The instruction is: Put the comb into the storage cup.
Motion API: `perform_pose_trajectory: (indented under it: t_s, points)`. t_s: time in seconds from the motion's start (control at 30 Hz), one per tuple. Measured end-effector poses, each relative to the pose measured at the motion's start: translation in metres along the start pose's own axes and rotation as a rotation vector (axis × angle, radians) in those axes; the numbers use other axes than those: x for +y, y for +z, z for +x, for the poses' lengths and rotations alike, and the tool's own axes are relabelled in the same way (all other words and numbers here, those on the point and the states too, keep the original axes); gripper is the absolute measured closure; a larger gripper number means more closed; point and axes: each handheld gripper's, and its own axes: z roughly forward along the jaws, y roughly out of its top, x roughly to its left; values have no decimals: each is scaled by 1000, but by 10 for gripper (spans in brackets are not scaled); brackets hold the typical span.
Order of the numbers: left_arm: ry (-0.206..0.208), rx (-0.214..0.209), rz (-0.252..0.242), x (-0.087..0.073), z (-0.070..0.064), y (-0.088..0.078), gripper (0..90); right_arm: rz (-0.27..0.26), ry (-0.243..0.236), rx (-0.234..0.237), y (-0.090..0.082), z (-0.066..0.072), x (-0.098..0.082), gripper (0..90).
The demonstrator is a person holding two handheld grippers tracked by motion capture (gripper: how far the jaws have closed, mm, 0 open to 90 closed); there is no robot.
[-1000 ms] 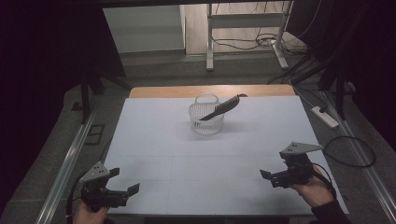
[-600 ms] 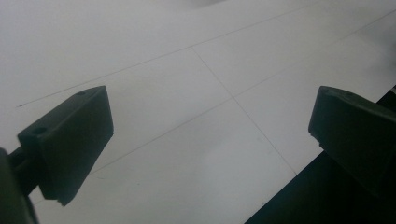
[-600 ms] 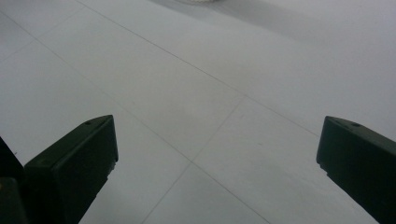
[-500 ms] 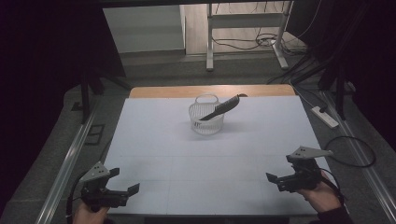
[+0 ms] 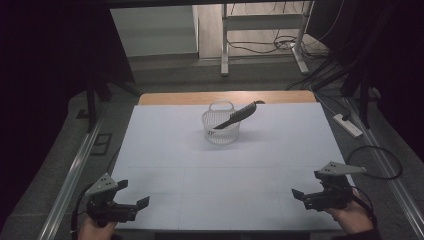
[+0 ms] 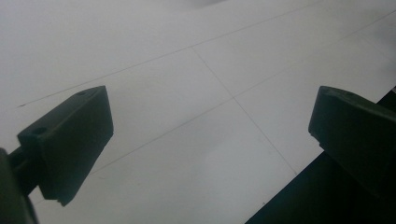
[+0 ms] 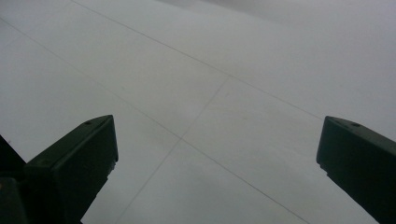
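High view, basket (image 5: 221, 131) with dark utensil (image 5: 239, 115) far from both jaws

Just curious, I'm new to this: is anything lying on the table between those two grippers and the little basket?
Nothing visible. Bare white table lies between the left gripper, the right gripper and the basket holding a dark utensil.

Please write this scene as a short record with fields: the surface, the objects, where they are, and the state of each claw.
surface: white table top, ruled with thin lines
basket: white mesh basket, at the far middle of the table
tool: dark long utensil, one end inside the basket, leaning out over its right rim
left claw: near left corner, jaws wide apart, holding nothing
right claw: near right corner, jaws wide apart, holding nothing
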Motion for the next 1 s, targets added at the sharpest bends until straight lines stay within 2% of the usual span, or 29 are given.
perform_pose_trajectory:
  t_s: [0.33,1.0]
  points:
    - [-2,1,-2,0,0,0,7,3,15,-25,-9,-3,-9,0]
    - [-8,2,-6,0,1,-1,5,-10,76,-81,-29,-11,-28,0]
